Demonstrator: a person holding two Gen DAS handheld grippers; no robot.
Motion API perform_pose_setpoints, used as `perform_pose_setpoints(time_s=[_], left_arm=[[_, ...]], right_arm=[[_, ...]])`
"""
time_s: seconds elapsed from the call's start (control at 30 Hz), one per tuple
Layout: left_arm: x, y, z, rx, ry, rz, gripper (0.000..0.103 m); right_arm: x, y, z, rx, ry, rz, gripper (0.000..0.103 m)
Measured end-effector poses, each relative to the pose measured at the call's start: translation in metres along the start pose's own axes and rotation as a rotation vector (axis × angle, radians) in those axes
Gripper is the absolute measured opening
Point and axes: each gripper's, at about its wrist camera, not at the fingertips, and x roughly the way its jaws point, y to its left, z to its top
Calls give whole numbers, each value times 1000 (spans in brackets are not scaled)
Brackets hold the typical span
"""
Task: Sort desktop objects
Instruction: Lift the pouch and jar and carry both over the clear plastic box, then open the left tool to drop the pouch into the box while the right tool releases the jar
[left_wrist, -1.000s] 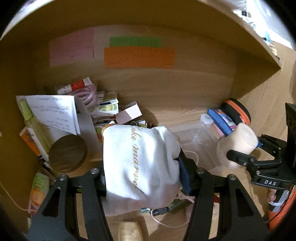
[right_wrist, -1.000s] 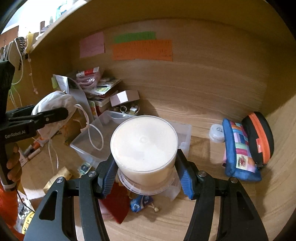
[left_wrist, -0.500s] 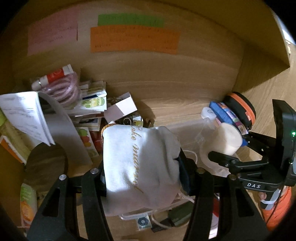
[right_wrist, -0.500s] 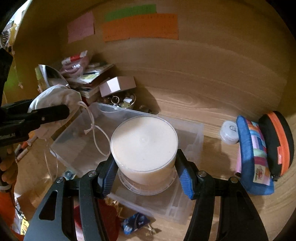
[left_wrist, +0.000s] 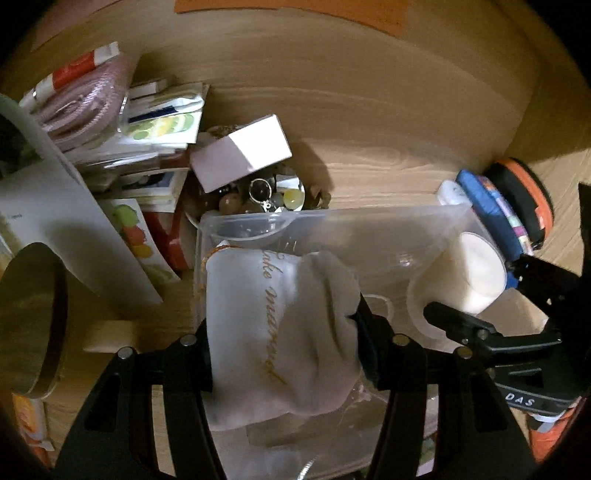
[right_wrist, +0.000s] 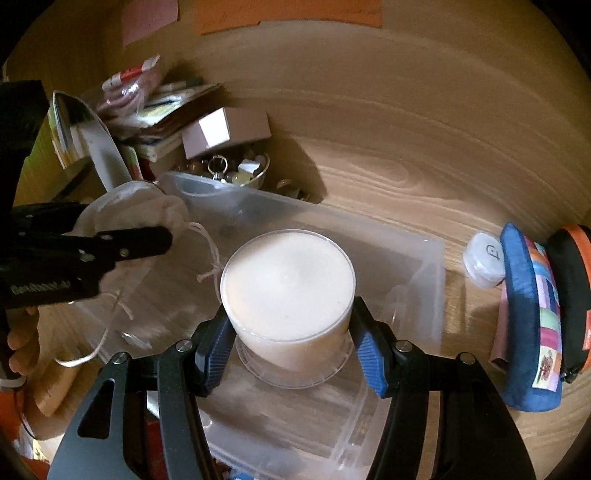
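Note:
My left gripper (left_wrist: 284, 328) is shut on a white drawstring pouch (left_wrist: 273, 325) with gold script, held inside the left part of a clear plastic bin (left_wrist: 369, 225). My right gripper (right_wrist: 291, 339) is shut on a clear round tub (right_wrist: 288, 291) with a cream-coloured top, held over the bin (right_wrist: 432, 266). The tub also shows in the left wrist view (left_wrist: 469, 273), at the bin's right. The pouch (right_wrist: 129, 210) and the left gripper (right_wrist: 122, 243) show at the left of the right wrist view, the pouch's cord dangling into the bin.
A pink box (left_wrist: 240, 151), a dish of trinkets (left_wrist: 258, 195), stacked packets (left_wrist: 159, 125) and a round wooden lid (left_wrist: 29, 321) crowd the left. A blue pouch (right_wrist: 532, 317), an orange-black case (right_wrist: 572, 295) and a small white cap (right_wrist: 484, 258) lie right. Wooden wall behind.
Both grippers have moved forward and down towards the bin. The pouch has gone from above the bin's near edge to inside it, and the tub now hangs low over the bin.

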Motion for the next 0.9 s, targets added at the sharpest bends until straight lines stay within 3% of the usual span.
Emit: perform_pose_setpoints(time_s=[0.2, 0.43, 0.77, 0.9], left_arm=[[8, -11, -4, 36, 16, 35, 57], [11, -20, -6, 69, 19, 39, 68], [-31, -9, -7, 54, -88, -28, 91], [-45, -9, -4, 64, -148, -31, 93]], right_arm=[[14, 7, 1, -49, 45, -15, 56], [-4, 15, 12, -124, -2, -83, 55], [-16, 20, 8, -105, 1, -105, 55], [-31, 14, 1, -43, -8, -104, 55]])
